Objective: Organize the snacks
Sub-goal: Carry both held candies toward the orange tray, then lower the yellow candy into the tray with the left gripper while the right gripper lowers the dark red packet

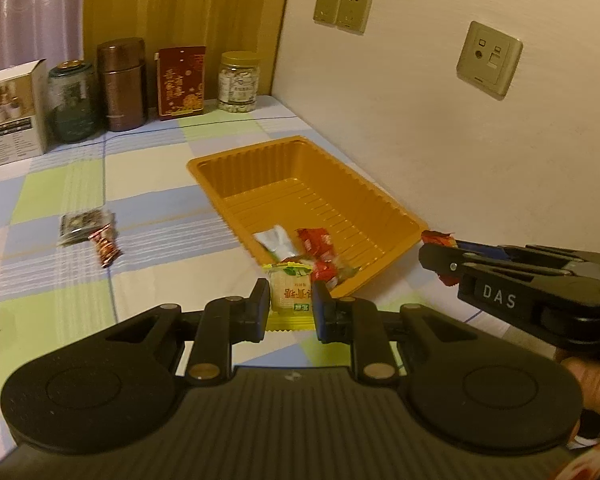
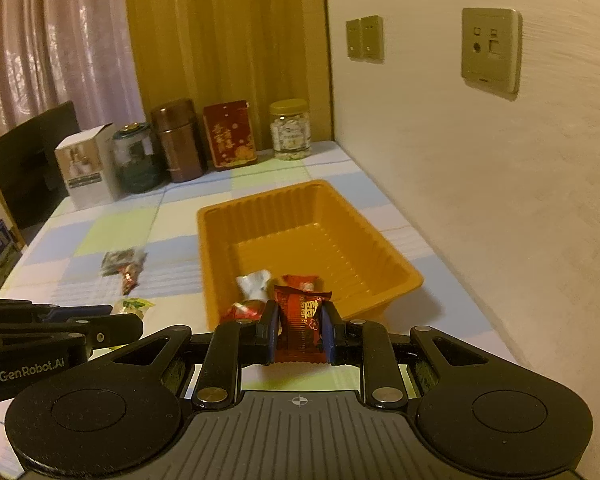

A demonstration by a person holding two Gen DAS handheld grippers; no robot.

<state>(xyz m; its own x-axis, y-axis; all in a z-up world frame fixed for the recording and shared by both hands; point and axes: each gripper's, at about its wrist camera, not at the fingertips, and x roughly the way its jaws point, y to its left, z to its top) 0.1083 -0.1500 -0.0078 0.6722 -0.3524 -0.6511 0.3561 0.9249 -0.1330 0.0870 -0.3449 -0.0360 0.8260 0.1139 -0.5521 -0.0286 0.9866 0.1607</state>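
Observation:
An orange plastic tray (image 1: 320, 168) (image 2: 220, 240) stands by the wall and holds a silver packet (image 1: 274, 240) (image 2: 254, 282) and red-wrapped snacks (image 1: 316, 242). My left gripper (image 1: 291, 300) is shut on a yellow-green snack packet (image 1: 290, 292), held just before the tray's near corner. My right gripper (image 2: 302, 326) is shut on a dark red snack packet (image 2: 300, 320), above the tray's near edge; it also shows in the left wrist view (image 1: 440, 256). Two more snacks, a dark packet (image 1: 80, 226) (image 2: 120, 260) and a red one (image 1: 106, 246) (image 2: 128, 278), lie left on the tablecloth.
A white box (image 1: 14, 110), a glass jar (image 1: 72, 102), a brown canister (image 1: 122, 84), a red box (image 1: 182, 82) and a yellow-lidded jar (image 1: 238, 82) line the table's back edge. The wall with sockets (image 1: 488, 58) runs along the right.

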